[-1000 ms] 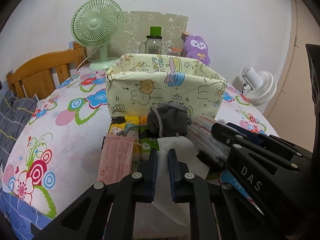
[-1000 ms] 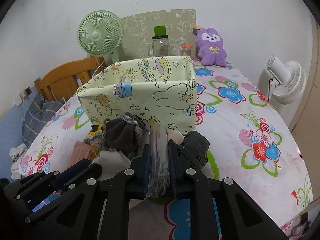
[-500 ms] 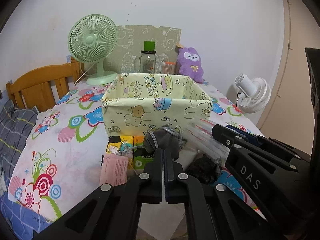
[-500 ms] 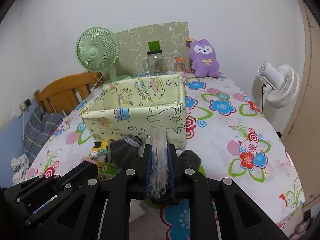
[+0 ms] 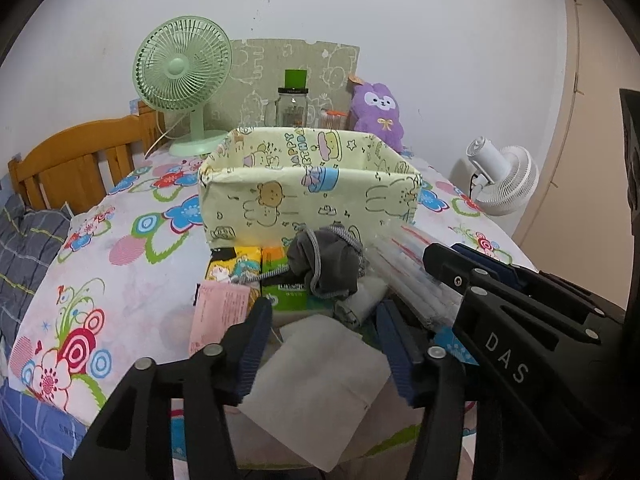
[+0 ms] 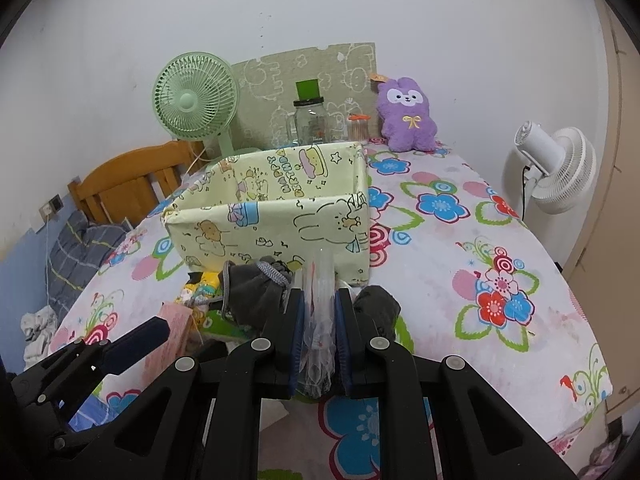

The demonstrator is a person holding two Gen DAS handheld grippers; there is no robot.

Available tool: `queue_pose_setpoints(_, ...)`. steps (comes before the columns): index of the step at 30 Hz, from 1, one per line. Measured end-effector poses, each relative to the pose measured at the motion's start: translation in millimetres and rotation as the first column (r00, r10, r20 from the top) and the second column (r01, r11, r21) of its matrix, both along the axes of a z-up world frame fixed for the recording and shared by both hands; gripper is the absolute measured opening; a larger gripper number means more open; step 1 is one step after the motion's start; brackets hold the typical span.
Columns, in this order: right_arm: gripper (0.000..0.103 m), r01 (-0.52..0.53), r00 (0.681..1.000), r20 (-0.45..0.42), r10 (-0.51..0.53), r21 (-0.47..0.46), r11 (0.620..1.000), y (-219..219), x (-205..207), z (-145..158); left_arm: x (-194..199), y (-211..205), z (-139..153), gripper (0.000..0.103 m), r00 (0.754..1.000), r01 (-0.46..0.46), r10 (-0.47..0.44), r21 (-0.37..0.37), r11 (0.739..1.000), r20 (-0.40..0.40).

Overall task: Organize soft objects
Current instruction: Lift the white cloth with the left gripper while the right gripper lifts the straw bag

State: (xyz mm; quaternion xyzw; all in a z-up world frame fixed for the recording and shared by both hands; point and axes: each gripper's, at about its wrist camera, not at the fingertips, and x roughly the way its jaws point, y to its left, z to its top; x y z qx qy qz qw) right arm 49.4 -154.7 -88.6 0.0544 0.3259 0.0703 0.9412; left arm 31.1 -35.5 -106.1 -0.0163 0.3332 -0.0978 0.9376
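From the left wrist we see the left gripper point(image 5: 322, 320) with fingers opening above 1 white cloth point(image 5: 320, 388) on the desk point(image 5: 132, 280), touching nothing. From the right wrist, the right gripper point(image 6: 318, 316) clamps 1 clear plastic packet point(image 6: 319, 300), long axis pointing toward 1 fabric box point(image 6: 276, 224).

Soft, even indoor light, bright on the plain white wall point(image 5: 400, 20); shadows faint. Both fisheye views are sharp, bowed toward the rims, with black vignette from ten to two o'clock.
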Motion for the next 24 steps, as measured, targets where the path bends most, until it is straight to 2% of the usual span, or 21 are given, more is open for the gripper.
queue_pose_setpoints(4, 0.018, 0.002, 1.000, -0.005, -0.002, -0.002, 1.000, 0, -5, -6, -3, -1, -7, 0.068, 1.000, 0.001, -0.001, 0.006, 1.000, -0.010)
queue_pose_setpoints(10, 0.018, 0.008, 1.000, -0.010, -0.008, -0.004, 1.000, 1, -13, -14, -8, -4, -15, 0.075, 1.000, -0.006, 0.006, 0.022, 1.000, -0.010)
queue_pose_setpoints(24, 0.018, 0.013, 0.999, -0.033, -0.015, -0.049, 0.999, 9, -15, -34, -5, -4, -40, 0.077, 0.998, -0.027, 0.029, 0.048, 0.998, -0.051)
